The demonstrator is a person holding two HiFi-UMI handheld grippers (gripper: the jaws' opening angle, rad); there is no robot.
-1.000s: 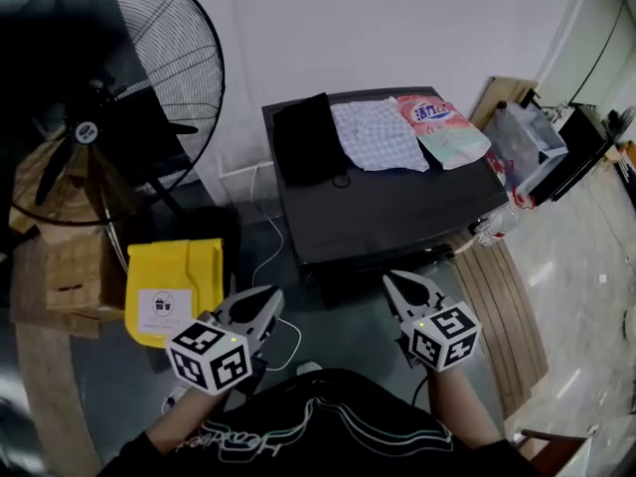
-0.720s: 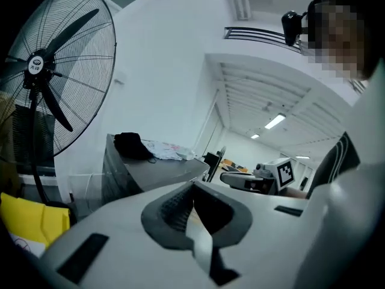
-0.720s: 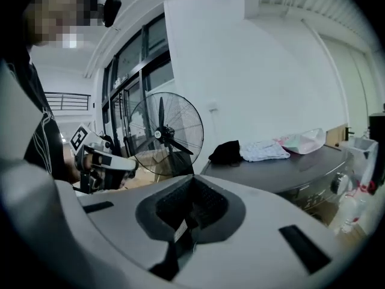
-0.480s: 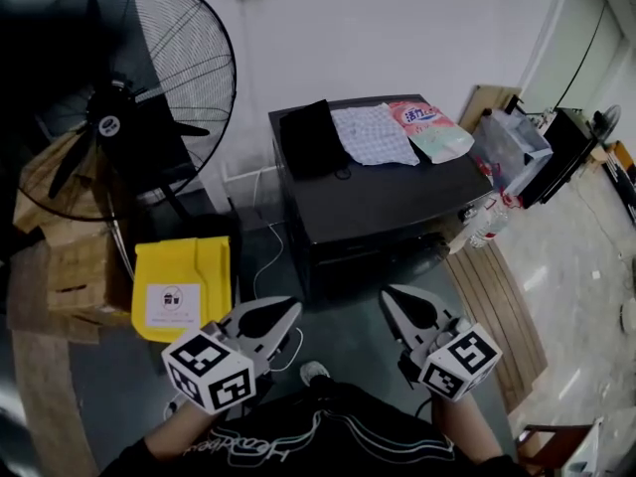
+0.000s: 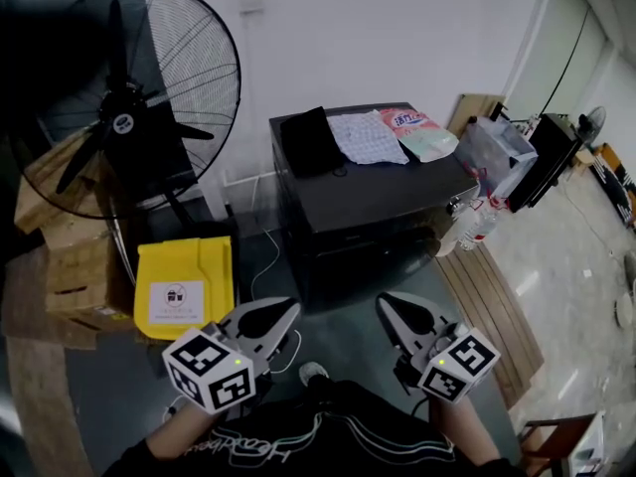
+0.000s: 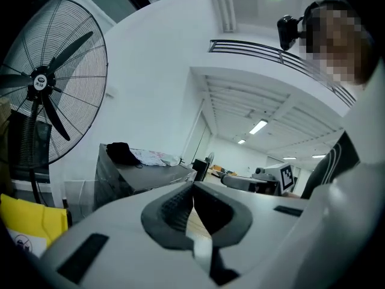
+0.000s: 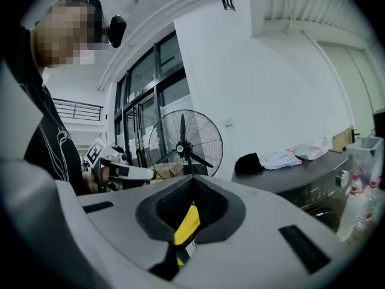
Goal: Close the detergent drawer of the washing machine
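Wondering where the washing machine (image 5: 383, 202) sat in that shot, and what the two grippers were up to? (first poster)

It stood against the white wall, just right of the big floor fan (image 5: 129, 117). On its lid lay a black cloth (image 5: 310, 142), a checked cloth (image 5: 368, 135) and a pink detergent pouch (image 5: 417, 132), side by side. Detergent drawer: honestly couldn't pick it out. The front was too dark from the head view, and the right gripper view only caught a knob (image 7: 344, 178) on the panel.

The left gripper (image 5: 283, 318) and right gripper (image 5: 390, 308) both hung low in front of the person, well apart from the machine, tips pointing toward it. Both had their jaws pressed together with nothing between them. The yellow showing past the right one's tips looked like the yellow bin (image 5: 184, 286) on the floor. That bin sat left of the machine, below the fan, beside some cardboard boxes (image 5: 70, 266). A white cable (image 5: 260, 256) ran over the floor between bin and machine. (second poster)
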